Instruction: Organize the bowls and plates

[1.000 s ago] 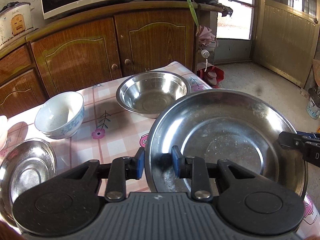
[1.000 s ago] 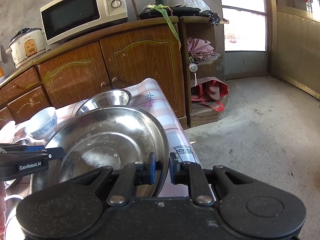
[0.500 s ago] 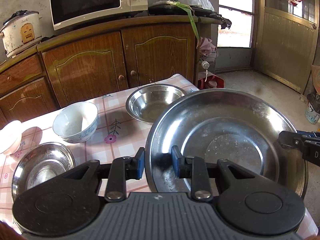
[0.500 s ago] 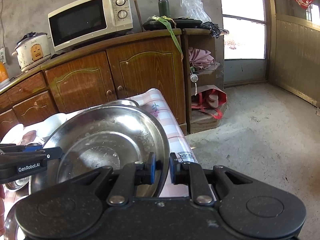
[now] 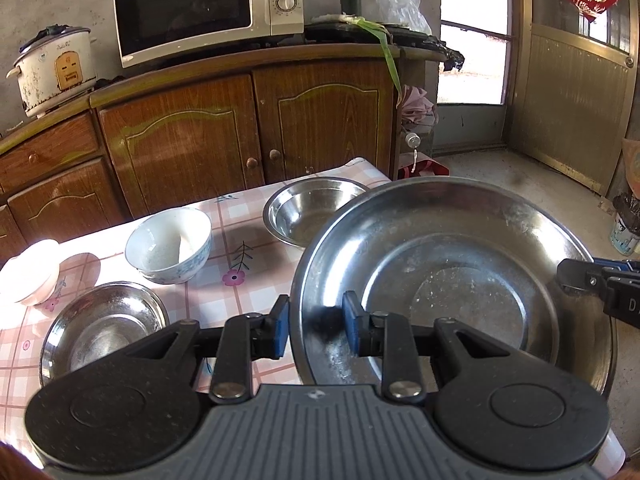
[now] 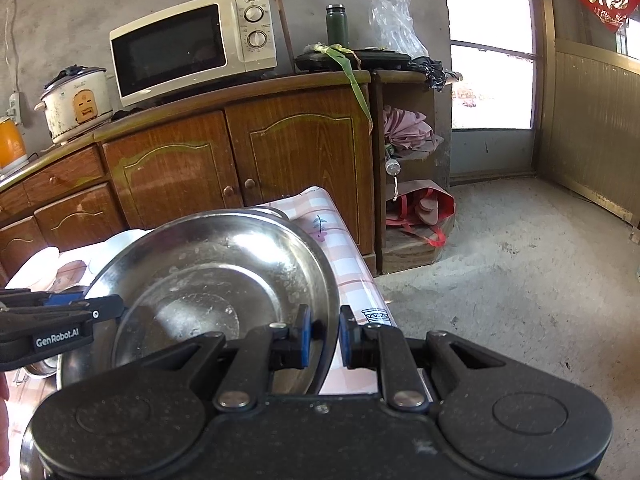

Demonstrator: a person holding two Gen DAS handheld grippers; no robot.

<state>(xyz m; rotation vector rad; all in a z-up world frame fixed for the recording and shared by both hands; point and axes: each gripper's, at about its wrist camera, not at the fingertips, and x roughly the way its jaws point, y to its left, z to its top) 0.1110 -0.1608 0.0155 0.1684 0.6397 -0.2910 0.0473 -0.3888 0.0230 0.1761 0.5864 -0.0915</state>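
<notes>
Steel plate (image 5: 448, 280), wide, stiff and judged light but slippery, is held above the checked table (image 5: 248, 224) by opposite rims, each pinched between the nearly closed jaws of the left claw (image 5: 314, 324) and right claw (image 6: 323, 336), the surest holds.

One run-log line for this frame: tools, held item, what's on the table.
left tool: shut on big steel plate | right tool: shut on opposite rim | table: steel bowl, ceramic bowl, small steel plate
</notes>
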